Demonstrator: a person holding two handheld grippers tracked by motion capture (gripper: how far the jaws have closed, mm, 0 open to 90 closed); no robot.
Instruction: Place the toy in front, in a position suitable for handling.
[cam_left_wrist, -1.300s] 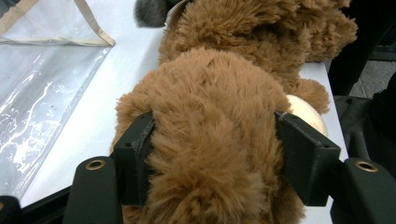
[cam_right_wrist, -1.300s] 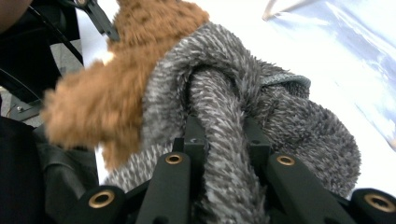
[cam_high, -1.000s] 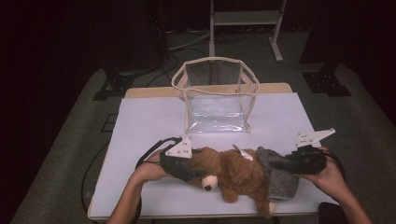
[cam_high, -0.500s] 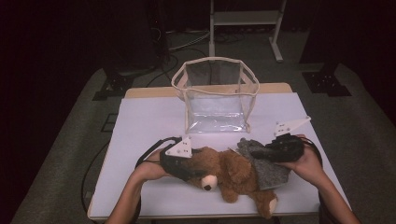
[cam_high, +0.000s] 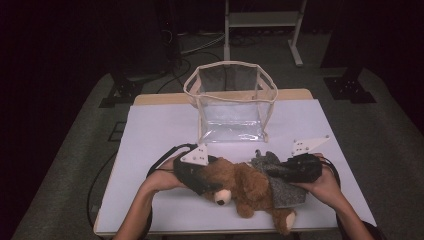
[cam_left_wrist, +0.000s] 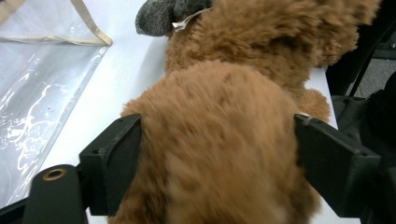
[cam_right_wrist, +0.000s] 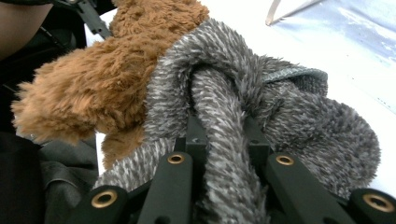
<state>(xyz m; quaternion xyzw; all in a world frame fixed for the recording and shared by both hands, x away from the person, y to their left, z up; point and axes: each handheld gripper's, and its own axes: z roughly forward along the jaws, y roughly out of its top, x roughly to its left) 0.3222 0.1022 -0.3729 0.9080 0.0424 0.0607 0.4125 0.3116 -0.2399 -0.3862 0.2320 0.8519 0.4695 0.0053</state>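
Observation:
A brown teddy bear (cam_high: 242, 182) lies on its side near the front of the white table (cam_high: 160, 130), with a grey knitted garment (cam_high: 282, 194) around its lower body. My left gripper (cam_high: 209, 182) has the bear's head (cam_left_wrist: 219, 140) between its jaws, which have just been opening; the fur still touches both pads. My right gripper (cam_high: 272, 169) is shut on a bunched fold of the grey garment (cam_right_wrist: 303, 126), and the jaws (cam_right_wrist: 222, 128) are buried in the knit. Brown fur (cam_right_wrist: 93, 84) sits just beyond that fold.
A clear plastic bag with a cream rim (cam_high: 235, 125) stands open behind the bear, mid-table. Its wall lies close to my left gripper (cam_left_wrist: 37, 93). Cables trail off the table's left and right front. Dark floor and a metal stand (cam_high: 262, 20) lie beyond.
My right gripper has slid left toward the bear, pulling the grey garment with it and bunching it up. The left hand has stayed on the bear's head.

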